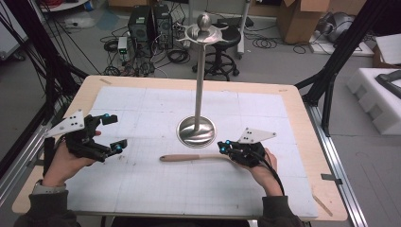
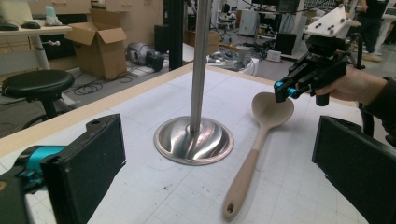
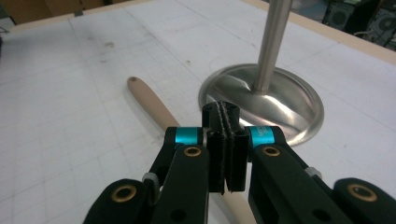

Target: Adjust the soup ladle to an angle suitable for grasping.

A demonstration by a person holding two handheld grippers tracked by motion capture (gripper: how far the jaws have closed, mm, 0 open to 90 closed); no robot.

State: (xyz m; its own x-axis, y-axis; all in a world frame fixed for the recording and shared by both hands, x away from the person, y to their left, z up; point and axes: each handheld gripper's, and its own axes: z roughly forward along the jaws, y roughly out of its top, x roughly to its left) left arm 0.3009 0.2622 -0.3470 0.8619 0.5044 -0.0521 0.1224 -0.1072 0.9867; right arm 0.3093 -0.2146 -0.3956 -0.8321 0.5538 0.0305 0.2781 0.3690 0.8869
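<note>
- Wooden-coloured spoon [image 1: 189, 157] lies flat on white gridded mat [image 1: 142, 189], handle end w/ hole pointing to person's left, bowl end to the right
- Spoon sits just in front of round base of metal stand [image 1: 196, 131], near it but apart; stand's pole upright, ball + dish at top
- Right gripper [image 1: 226, 145] is over the bowel end of spoon, right hand [image 1: 261, 165] behind it; in high view the bowl is hidden under it
- Right gripper view: jaws pressed together, pads meeting, nothing seen between them; spoon handle [image 3: 152, 103] runs out beyond + below them, so gripper looks above spoon, not clamped on it; contact w/ spoon – can't tell
- Left gripper view: right gripper [image 2: 285, 89] hangs over spoon bowl [image 2: 271, 109], appears just above it
- Left gripper [image 1: 113, 133] well apart from spoon, on left side of mat, held by left hand [image 1: 61, 163]; jaws spread wide, holding nothing
- Left gripper view looks between its 2 black jaws toward stand base [image 2: 194, 140] and spoon
</note>
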